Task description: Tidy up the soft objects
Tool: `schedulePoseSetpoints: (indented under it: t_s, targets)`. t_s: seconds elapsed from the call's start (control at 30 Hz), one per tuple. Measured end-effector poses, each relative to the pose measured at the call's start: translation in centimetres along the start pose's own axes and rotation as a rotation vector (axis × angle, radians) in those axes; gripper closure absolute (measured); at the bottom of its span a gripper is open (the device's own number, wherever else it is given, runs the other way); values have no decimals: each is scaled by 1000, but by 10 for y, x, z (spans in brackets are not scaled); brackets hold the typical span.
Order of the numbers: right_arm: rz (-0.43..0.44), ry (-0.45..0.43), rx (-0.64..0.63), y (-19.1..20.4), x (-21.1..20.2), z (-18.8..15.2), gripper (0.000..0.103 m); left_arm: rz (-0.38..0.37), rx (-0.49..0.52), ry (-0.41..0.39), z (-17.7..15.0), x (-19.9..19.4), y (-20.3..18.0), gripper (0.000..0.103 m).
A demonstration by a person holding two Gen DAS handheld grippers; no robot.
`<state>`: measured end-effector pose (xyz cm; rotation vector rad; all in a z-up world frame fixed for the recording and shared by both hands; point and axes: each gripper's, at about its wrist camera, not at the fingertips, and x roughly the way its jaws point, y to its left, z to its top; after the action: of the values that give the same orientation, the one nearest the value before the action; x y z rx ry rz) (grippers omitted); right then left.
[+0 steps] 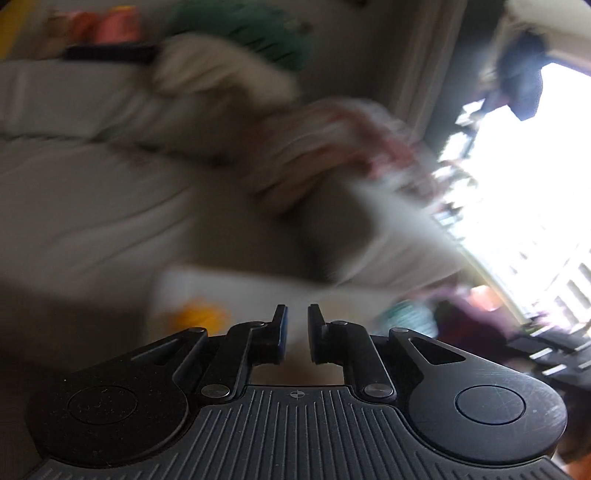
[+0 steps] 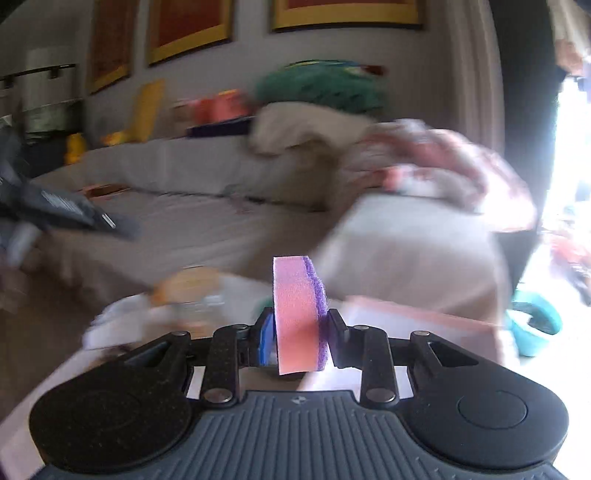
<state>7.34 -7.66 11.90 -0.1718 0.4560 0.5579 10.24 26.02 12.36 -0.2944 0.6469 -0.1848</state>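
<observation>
Plainly, the right gripper (image 2: 300, 334) has its fingers closed on a sponge (image 2: 298, 314), pink with a purple scrubbing layer on its right face. The sponge stands on edge between the two pads, its upper half rising above the fingertips, and it hangs in the air in front of a grey sofa (image 2: 192, 218).

The left gripper (image 1: 297, 332) holds nothing. Its fingers stand a narrow slit apart, nearly closed, with only blurred background showing through the gap.

Both views are smeared by motion, so much of the room is hard to read. On the sofa's seat, towards its right end, lies a heap of soft things: a beige cushion or blanket (image 2: 295, 129), a green striped one (image 2: 325, 86) behind it against the sofa's back, and a bundle of cloth patterned in red and white (image 2: 443, 155) over the right armrest. Below the sofa, just ahead of the right gripper, is a pale surface with a yellowish item (image 2: 188, 284) on it, too blurred to name. Gold-framed pictures (image 2: 192, 26) hang on the wall above the sofa.
</observation>
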Motion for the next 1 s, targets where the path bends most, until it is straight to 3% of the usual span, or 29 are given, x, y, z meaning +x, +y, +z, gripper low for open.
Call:
schedulePoseSetpoints:
  t_s: [0.07, 0.23, 0.37, 0.57, 0.67, 0.87, 0.93, 1.0]
  targets:
    - [68, -7, -16, 20, 8, 5, 74, 56, -36, 11, -17, -1, 29, 90]
    - [168, 9, -54, 78, 42, 13, 74, 88, -307, 3, -42, -5, 113, 90]
    - [173, 24, -73, 113, 78, 7, 74, 59, -471, 35, -65, 9, 161, 89]
    - [107, 95, -71, 127, 122, -18, 74, -72, -498, 50, -80, 31, 167, 88]
    - [100, 139, -52, 123, 128, -28, 74, -64, -495, 62, -85, 33, 168, 85]
    - [112, 158, -81, 119, 128, -35, 73, -91, -671, -15, -100, 26, 195, 83]
    - [113, 171, -73, 118, 131, -37, 73, -133, -739, 4, -109, 29, 203, 83]
    - [116, 175, -64, 116, 130, -38, 73, -226, -784, 26, -118, 32, 205, 83]
